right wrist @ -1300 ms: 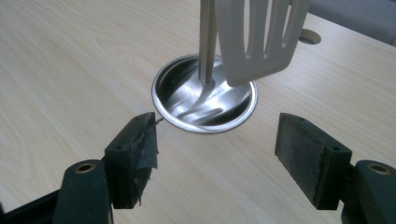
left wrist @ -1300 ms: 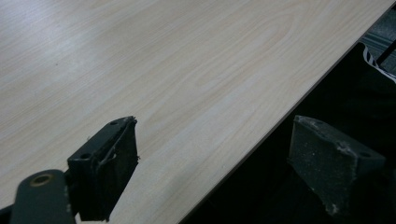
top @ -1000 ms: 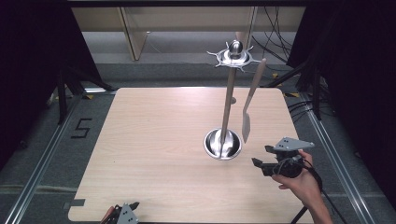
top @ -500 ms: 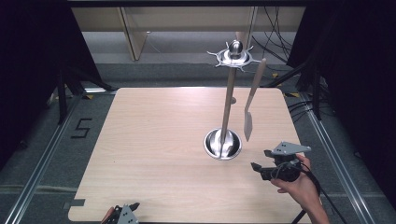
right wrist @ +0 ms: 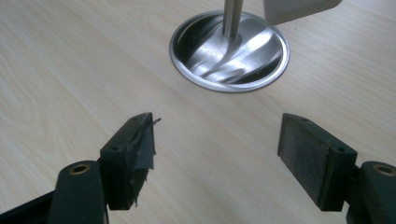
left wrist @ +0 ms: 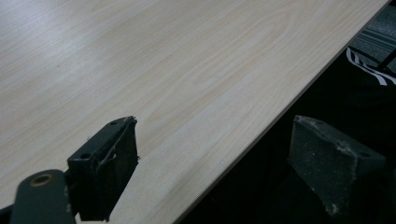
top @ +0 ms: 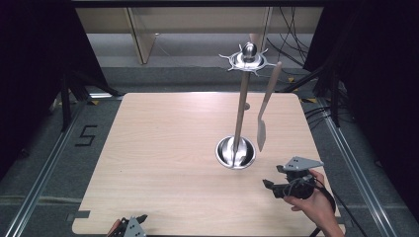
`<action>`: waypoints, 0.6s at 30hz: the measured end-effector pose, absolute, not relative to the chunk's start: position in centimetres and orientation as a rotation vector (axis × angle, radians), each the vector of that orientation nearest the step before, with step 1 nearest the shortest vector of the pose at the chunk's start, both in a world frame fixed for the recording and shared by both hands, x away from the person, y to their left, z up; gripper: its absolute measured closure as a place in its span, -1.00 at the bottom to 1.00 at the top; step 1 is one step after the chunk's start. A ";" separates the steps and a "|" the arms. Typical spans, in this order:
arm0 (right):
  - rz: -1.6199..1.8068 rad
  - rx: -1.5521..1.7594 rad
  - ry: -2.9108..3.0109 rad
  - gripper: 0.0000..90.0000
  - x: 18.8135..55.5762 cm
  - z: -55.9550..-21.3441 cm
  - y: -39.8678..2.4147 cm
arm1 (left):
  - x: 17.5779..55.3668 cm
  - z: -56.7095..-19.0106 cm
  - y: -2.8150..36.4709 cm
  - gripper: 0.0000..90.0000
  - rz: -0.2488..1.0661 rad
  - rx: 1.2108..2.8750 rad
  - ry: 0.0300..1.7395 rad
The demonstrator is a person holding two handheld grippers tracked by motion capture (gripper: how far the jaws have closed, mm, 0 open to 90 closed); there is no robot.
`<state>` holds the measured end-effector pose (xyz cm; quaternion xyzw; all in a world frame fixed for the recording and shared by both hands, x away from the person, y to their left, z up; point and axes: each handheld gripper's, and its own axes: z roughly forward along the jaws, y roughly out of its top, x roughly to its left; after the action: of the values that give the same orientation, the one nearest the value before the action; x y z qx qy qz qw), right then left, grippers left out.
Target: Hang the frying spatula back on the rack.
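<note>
A steel utensil stand rises from its round dish base on the pale wooden table, a light-coloured spatula hanging from the hooked crown at its top, blade down just beside the pole. Near the base, toward the table's near right corner, a hand holds the right tongs — jaws spread wide and empty, pointed at the dish. Well apart from the stand, at the table's near edge, the left tongs sit with jaws likewise apart, one over the wood, the other past the edge.
</note>
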<state>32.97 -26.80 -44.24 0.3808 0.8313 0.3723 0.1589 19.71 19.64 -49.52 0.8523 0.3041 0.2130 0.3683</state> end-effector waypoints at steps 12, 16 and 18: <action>1.098 1.034 2.373 -0.39 32.2 -45.1 -26.6 | 19.7 -49.6 19.6 -0.67 0.557 2.185 0.783; 1.102 1.053 2.393 -0.40 31.7 -45.4 -26.2 | 19.8 -49.5 19.7 -0.67 0.557 2.195 0.773; 1.093 1.046 2.394 -0.40 31.5 -45.6 -26.1 | 19.7 -49.5 19.7 -0.67 0.560 2.194 0.776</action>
<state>31.50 -26.14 -45.59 0.3650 0.8352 0.3814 0.1540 19.73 19.70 -49.52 0.8532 0.3019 0.2178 0.3654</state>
